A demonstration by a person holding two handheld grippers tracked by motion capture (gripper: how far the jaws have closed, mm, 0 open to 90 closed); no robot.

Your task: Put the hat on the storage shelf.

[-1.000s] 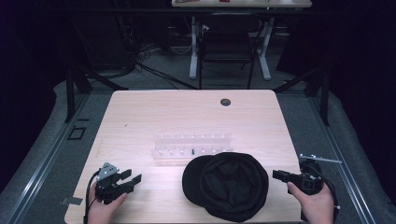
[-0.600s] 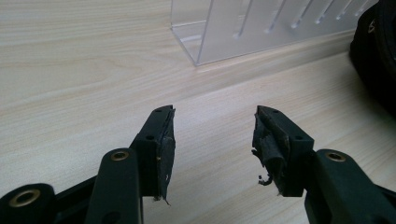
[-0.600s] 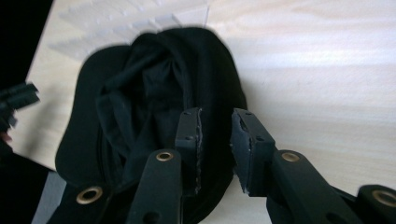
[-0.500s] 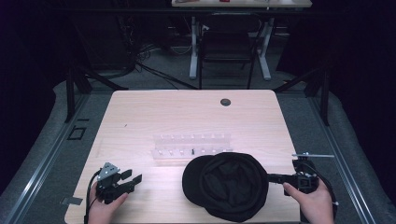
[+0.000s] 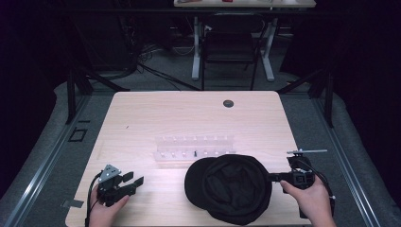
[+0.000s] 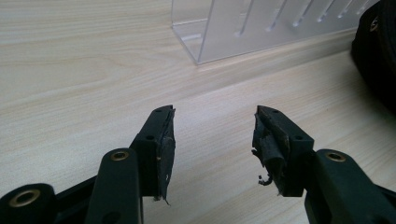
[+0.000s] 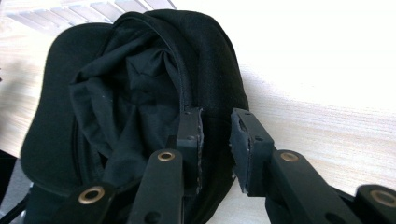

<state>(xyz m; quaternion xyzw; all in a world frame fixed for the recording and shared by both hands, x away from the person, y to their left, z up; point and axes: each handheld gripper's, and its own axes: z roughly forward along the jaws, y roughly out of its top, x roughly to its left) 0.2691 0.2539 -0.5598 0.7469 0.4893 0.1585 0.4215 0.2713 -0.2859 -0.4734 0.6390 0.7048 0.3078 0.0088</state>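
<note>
Closing in on the floppy black fabric cap (image 5: 231,188) at the near edge of the pale wooden table (image 5: 189,118) — right gripper (image 7: 215,130) has just been narrowing, rim between the jaws, not yet pinched. Best to bite the seam squarely before lifting. Left gripper (image 6: 212,140) open, empty — idle beside the clear plastic rack (image 5: 194,146).

overhead forward-down view, two close jaw-level views

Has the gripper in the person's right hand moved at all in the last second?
Yes. The right gripper has slid leftward across the table to the rim of the black cap, which lies in the same place. Its jaws have just been closing astride that rim.
</note>
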